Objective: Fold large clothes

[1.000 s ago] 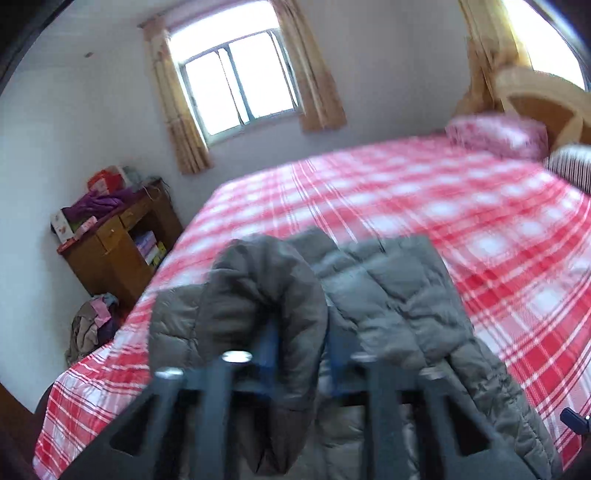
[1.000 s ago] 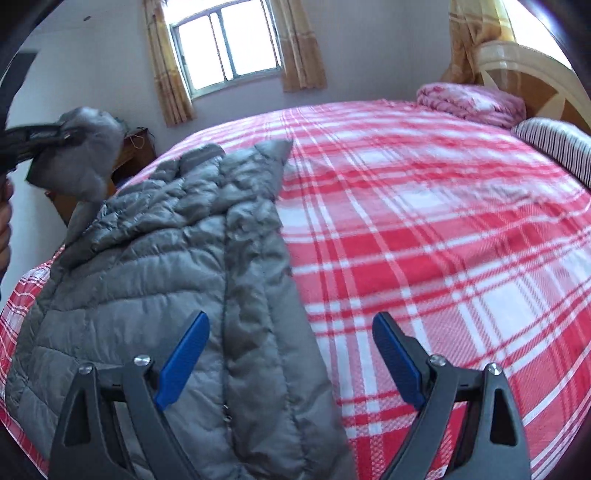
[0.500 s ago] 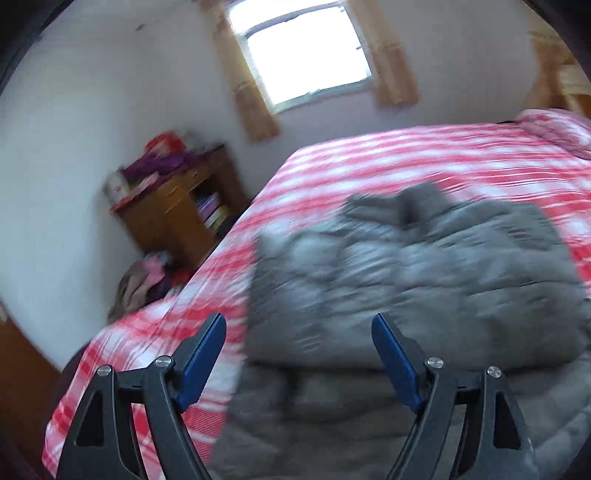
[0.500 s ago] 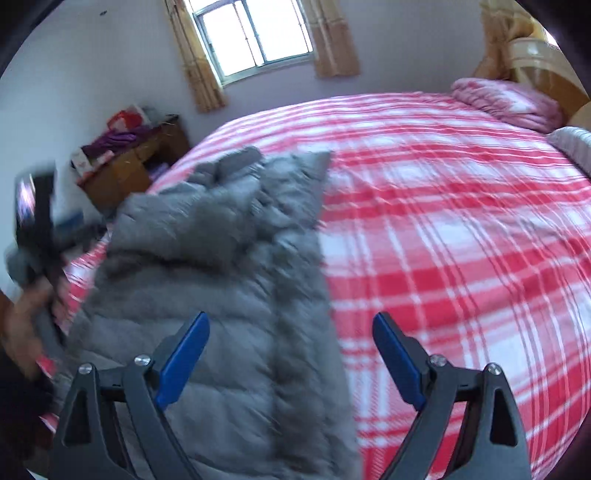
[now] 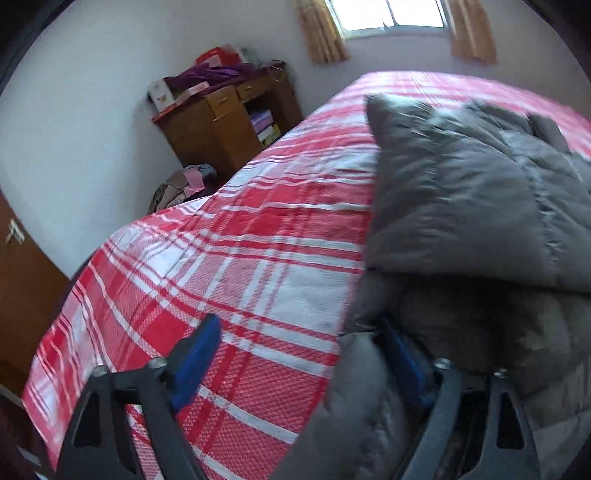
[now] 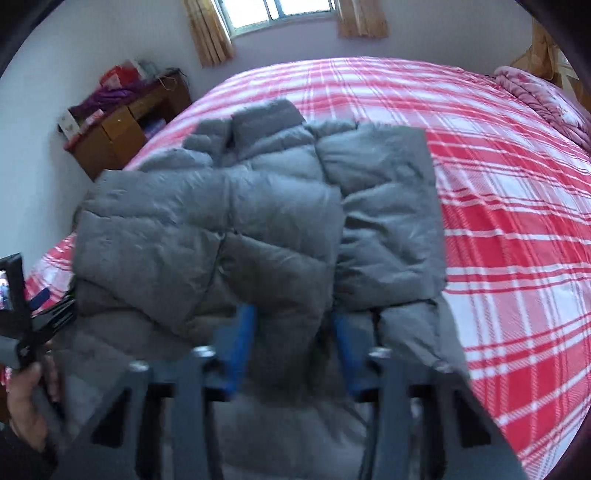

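A grey puffer jacket lies on the red and white plaid bed, its sleeve folded across the body. My right gripper has its blue pads closing around a fold of the jacket's lower part. My left gripper is open at the jacket's left edge, its right pad against the fabric and its left pad over the bedspread. The left gripper also shows in the right wrist view, held by a hand.
A wooden cabinet with clutter on top stands against the wall left of the bed. A pile of clothes lies on the floor beside it. A pink pillow is at the bed's far right. A window is behind.
My left gripper let go of the sleeve, which now lies folded over the jacket, and moved to the jacket's left edge. My right gripper moved onto the jacket and closed in on a fold.
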{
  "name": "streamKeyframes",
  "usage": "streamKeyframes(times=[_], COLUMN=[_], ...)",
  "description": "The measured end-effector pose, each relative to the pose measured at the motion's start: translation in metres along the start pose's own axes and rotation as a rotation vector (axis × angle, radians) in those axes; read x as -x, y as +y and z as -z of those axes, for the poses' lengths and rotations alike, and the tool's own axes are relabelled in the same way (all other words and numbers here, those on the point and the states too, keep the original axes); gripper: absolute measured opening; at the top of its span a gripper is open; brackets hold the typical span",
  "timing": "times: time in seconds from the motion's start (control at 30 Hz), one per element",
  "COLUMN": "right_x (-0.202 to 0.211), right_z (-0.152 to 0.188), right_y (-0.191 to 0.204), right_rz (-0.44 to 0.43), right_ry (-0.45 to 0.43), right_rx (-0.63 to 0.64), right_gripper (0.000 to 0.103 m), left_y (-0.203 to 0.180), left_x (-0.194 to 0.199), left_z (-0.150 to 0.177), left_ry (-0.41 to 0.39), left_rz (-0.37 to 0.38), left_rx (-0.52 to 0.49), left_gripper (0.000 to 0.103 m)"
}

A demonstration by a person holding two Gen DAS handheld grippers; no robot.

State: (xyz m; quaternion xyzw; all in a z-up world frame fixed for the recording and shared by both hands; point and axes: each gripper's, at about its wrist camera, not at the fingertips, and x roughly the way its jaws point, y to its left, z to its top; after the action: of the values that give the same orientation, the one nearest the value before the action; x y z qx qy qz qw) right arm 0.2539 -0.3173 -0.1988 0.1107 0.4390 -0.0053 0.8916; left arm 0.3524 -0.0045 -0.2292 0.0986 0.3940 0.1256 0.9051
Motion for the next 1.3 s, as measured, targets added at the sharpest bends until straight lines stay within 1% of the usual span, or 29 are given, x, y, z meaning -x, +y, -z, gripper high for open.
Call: streamKeyframes(times=[0.03, 0.1, 0.13, 0.2, 0.27, 0.3, 0.33, 0.43, 0.5, 0.53, 0.57, 0.6, 0.63, 0.67, 0.73, 0.8, 0.83, 0.87, 0.9, 0.97, 1.0, 1.03, 1.07, 1.17, 1.23, 1.3], right_x=[-0.001, 0.001, 0.000, -0.006, 0.001, 0.008, 0.018, 0.045, 0.057, 0.059, 0.059, 0.059, 0.055, 0.051, 0.037, 0.023, 0.018, 0.009, 0.004, -0.014, -0.020, -0.025, -0.032, -0.045, -0.050, -0.054], right_z=[0.001, -0.001, -0.002, -0.004, -0.007, -0.009, -0.010, -0.017, -0.024, -0.028, -0.032, -0.037, -0.042, -0.047, -0.057, -0.062, -0.063, -0.064, -0.064, -0.062, -0.059, -0.058, -0.055, -0.049, -0.046, -0.044], right_y=[0.000, -0.003, -0.004, -0.009, -0.015, -0.019, -0.022, -0.023, -0.017, -0.013, -0.009, -0.005, -0.001, 0.002, 0.007, 0.012, 0.013, 0.014, 0.014, 0.012, 0.011, 0.010, 0.010, 0.016, 0.023, 0.024], right_rz=[0.031, 0.083, 0.106, 0.110, 0.113, 0.118, 0.108, 0.082, 0.079, 0.076, 0.070, 0.067, 0.066, 0.063, 0.035, 0.037, 0.036, 0.035, 0.036, 0.039, 0.039, 0.041, 0.047, 0.054, 0.078, 0.081], right_ry=[-0.019, -0.058, -0.062, -0.033, -0.036, -0.050, -0.072, -0.128, -0.176, -0.189, -0.200, -0.214, -0.226, -0.234, -0.236, -0.233, -0.236, -0.234, -0.229, -0.208, -0.200, -0.194, -0.189, -0.186, -0.188, -0.181], right_rx=[0.014, 0.040, 0.055, 0.070, 0.067, 0.055, 0.032, 0.016, 0.021, 0.018, 0.012, 0.006, -0.002, -0.012, -0.046, -0.059, -0.060, -0.062, -0.063, -0.068, -0.070, -0.067, -0.061, -0.013, 0.026, 0.034], right_gripper=[0.029, 0.027, 0.027, 0.027, 0.042, 0.052, 0.053, 0.053, 0.053, 0.053, 0.053, 0.053, 0.052, 0.051, 0.051, 0.051, 0.051, 0.051, 0.051, 0.051, 0.051, 0.051, 0.051, 0.052, 0.052, 0.052], left_y=[0.003, 0.004, 0.005, 0.004, 0.011, 0.015, 0.020, 0.021, 0.010, 0.005, -0.004, -0.015, -0.024, -0.037, -0.059, -0.073, -0.081, -0.089, -0.092, -0.094, -0.090, -0.085, -0.082, -0.073, -0.074, -0.076], left_x=[-0.001, -0.001, 0.001, 0.007, 0.027, 0.036, 0.051, 0.077, 0.082, 0.083, 0.082, 0.080, 0.080, 0.077, 0.063, 0.044, 0.031, 0.013, -0.002, -0.026, -0.034, -0.042, -0.049, -0.061, -0.062, -0.061], left_z=[0.001, 0.002, 0.001, -0.002, -0.009, -0.014, -0.024, -0.055, -0.077, -0.086, -0.097, -0.105, -0.109, -0.115, -0.118, -0.117, -0.116, -0.113, -0.109, -0.101, -0.097, -0.094, -0.092, -0.093, -0.094, -0.092], left_ry=[0.001, 0.002, 0.005, 0.014, -0.002, -0.016, -0.035, -0.058, -0.051, -0.049, -0.050, -0.056, -0.068, -0.097, -0.131, -0.104, -0.086, -0.059, -0.036, 0.007, 0.013, 0.016, 0.034, 0.086, 0.095, 0.087], left_rz=[-0.002, 0.009, 0.009, 0.009, 0.023, 0.041, 0.076, 0.172, 0.231, 0.257, 0.301, 0.325, 0.331, 0.328, 0.286, 0.274, 0.254, 0.211, 0.184, 0.157, 0.162, 0.190, 0.208, 0.244, 0.241, 0.226], left_rx=[0.007, 0.010, 0.003, -0.024, -0.047, -0.049, -0.051, -0.029, 0.014, 0.034, 0.067, 0.097, 0.109, 0.115, 0.119, 0.106, 0.091, 0.066, 0.049, 0.024, 0.036, 0.060, 0.075, 0.120, 0.127, 0.123], left_gripper=[0.096, 0.096, 0.096, 0.096, 0.096, 0.096, 0.096, 0.096, 0.096, 0.096, 0.096, 0.096, 0.096, 0.096, 0.096, 0.096, 0.096, 0.096, 0.096, 0.096, 0.096, 0.098, 0.100, 0.102, 0.102, 0.102])
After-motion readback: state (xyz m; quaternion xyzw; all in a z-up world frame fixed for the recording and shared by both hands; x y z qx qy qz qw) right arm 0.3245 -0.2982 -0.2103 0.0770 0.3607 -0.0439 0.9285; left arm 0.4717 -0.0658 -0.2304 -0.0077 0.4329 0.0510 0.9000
